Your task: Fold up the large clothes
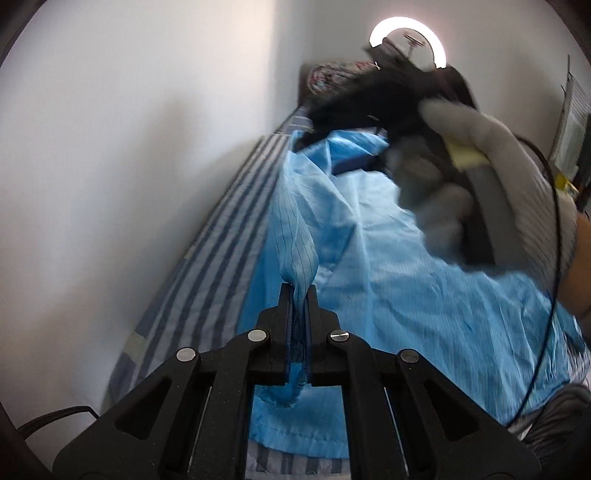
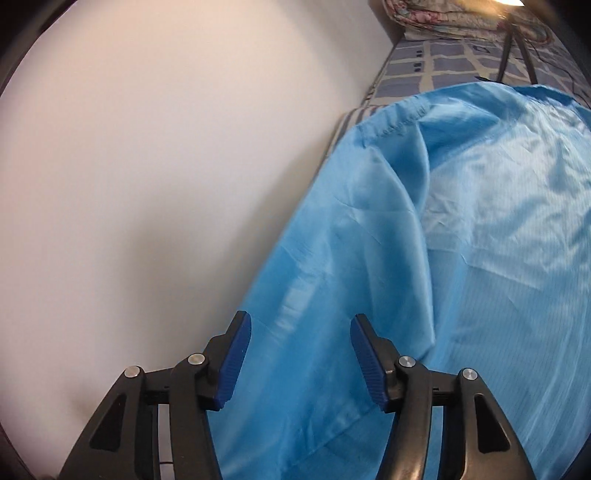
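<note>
A large light-blue garment (image 1: 399,295) with thin dark pinstripes lies spread over a striped bed. My left gripper (image 1: 298,295) is shut on a bunched fold of this garment, which rises from the bed into the jaws and hangs out below them. In the left wrist view a gloved hand holds my right gripper (image 1: 332,107), blurred, above the far part of the cloth. In the right wrist view the right gripper (image 2: 301,325) stands open, blue pads apart, with nothing between them. The blue garment (image 2: 461,229) lies below it.
A white wall (image 1: 129,166) runs close along the left side of the bed (image 1: 207,251). A checked sheet (image 2: 443,62) and a patterned quilt (image 2: 443,18) lie at the bed's far end. A ring light (image 1: 406,40) glows there. A dark cable (image 1: 554,229) hangs at the right.
</note>
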Demonstrator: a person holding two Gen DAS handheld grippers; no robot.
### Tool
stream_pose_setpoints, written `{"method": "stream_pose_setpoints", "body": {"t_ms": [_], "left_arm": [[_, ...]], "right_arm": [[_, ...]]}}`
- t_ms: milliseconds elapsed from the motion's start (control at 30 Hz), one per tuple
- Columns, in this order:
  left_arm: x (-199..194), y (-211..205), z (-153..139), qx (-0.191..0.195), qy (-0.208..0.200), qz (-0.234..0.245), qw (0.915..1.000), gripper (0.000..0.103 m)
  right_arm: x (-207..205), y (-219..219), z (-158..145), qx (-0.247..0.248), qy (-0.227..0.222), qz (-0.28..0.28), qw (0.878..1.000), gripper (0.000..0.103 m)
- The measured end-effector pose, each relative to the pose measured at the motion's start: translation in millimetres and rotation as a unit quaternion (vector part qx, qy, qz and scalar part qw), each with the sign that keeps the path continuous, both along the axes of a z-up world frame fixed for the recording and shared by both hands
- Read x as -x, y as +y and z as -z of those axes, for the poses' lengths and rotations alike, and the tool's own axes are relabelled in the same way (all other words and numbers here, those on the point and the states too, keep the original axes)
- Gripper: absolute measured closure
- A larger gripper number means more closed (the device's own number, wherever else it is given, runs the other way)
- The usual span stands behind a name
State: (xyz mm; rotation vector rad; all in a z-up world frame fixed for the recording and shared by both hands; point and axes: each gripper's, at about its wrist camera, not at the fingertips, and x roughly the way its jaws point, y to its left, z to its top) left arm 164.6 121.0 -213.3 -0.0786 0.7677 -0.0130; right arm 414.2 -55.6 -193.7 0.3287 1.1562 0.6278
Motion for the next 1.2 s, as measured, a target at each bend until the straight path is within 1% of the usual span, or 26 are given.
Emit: {"method": "stream_pose_setpoints", "body": {"t_ms": [33, 67, 100, 133, 167, 200, 300, 400, 433, 467, 500, 533, 600, 700, 767, 833, 867, 933, 967, 1033, 1067, 1100, 1167, 1200], "left_arm": [[2, -5, 2, -0.001, 0.003, 0.009, 1.0000, 0.100], [4, -8, 3, -0.002, 0.005, 0.017, 0.9998, 0.100], [6, -14, 4, -0.004, 0.007, 0.026, 0.9996, 0.100], [8, -20, 5, -0.006, 0.008, 0.033, 0.9994, 0.100], [10, -24, 6, -0.007, 0.010, 0.040, 0.9991, 0.100], [11, -26, 7, -0.007, 0.011, 0.047, 0.9988, 0.100], [15, -33, 10, 0.000, 0.021, 0.065, 0.9976, 0.100], [18, -33, 12, 0.017, 0.031, 0.079, 0.9963, 0.100], [19, -34, 12, 0.028, 0.034, 0.084, 0.9955, 0.100], [22, -33, 11, 0.042, 0.036, 0.089, 0.9945, 0.097], [24, -33, 10, 0.056, 0.037, 0.093, 0.9934, 0.087], [29, -31, 8, 0.070, 0.035, 0.093, 0.9926, 0.070], [40, -26, 4, 0.091, 0.022, 0.084, 0.9920, 0.056], [51, -10, 2, 0.109, 0.023, 0.060, 0.9919, 0.056], [53, 2, 6, 0.120, 0.034, 0.040, 0.9914, 0.056], [52, 15, 14, 0.131, 0.053, 0.018, 0.9898, 0.056], [51, 20, 18, 0.138, 0.062, 0.013, 0.9884, 0.056], [47, 25, 30, 0.161, 0.088, 0.003, 0.9830, 0.056], [45, 28, 37, 0.175, 0.102, 0.001, 0.9793, 0.056], [41, 26, 45, 0.182, 0.119, -0.002, 0.9760, 0.056], [39, 27, 51, 0.189, 0.128, -0.003, 0.9737, 0.056], [36, 26, 56, 0.195, 0.136, -0.003, 0.9713, 0.056], [33, 23, 67, 0.212, 0.156, -0.004, 0.9648, 0.056], [32, 17, 72, 0.213, 0.164, -0.006, 0.9632, 0.056]], "right_arm": [[-3, 8, 5, 0.005, 0.002, 0.000, 1.000, 0.044], [-5, 14, 9, 0.011, 0.006, -0.002, 1.000, 0.048], [-7, 21, 12, 0.015, 0.012, -0.005, 1.000, 0.067], [3, 22, 20, 0.016, 0.020, -0.014, 1.000, 0.079], [5, 21, 27, 0.021, 0.029, -0.020, 0.999, 0.099], [9, 19, 28, 0.028, 0.027, -0.020, 0.999, 0.103], [22, 1, 29, 0.051, 0.008, -0.011, 0.999, 0.103], [32, -32, 34, 0.045, 0.016, 0.010, 0.999, 0.103], [33, -40, 36, 0.045, 0.017, 0.017, 0.999, 0.103], [36, -53, 39, 0.044, 0.019, 0.025, 0.999, 0.103], [38, -65, 42, 0.042, 0.024, 0.033, 0.998, 0.103], [41, -73, 44, 0.042, 0.027, 0.038, 0.998, 0.103], [52, -94, 52, 0.046, 0.032, 0.050, 0.997, 0.103], [70, -114, 66, 0.066, 0.037, 0.057, 0.995, 0.103], [77, -127, 78, 0.065, 0.053, 0.066, 0.994, 0.103], [83, -135, 88, 0.068, 0.064, 0.076, 0.993, 0.103], [85, -137, 92, 0.077, 0.067, 0.078, 0.992, 0.103], [88, -138, 97, 0.088, 0.070, 0.074, 0.991, 0.102], [90, -138, 99, 0.091, 0.072, 0.073, 0.991, 0.099], [97, -140, 100, 0.091, 0.078, 0.069, 0.990, 0.088], [102, -142, 98, 0.083, 0.079, 0.066, 0.991, 0.072], [109, -145, 96, 0.075, 0.079, 0.066, 0.992, 0.069], [121, -146, 92, 0.058, 0.083, 0.053, 0.993, 0.069], [125, -145, 91, 0.059, 0.082, 0.046, 0.994, 0.069]]}}
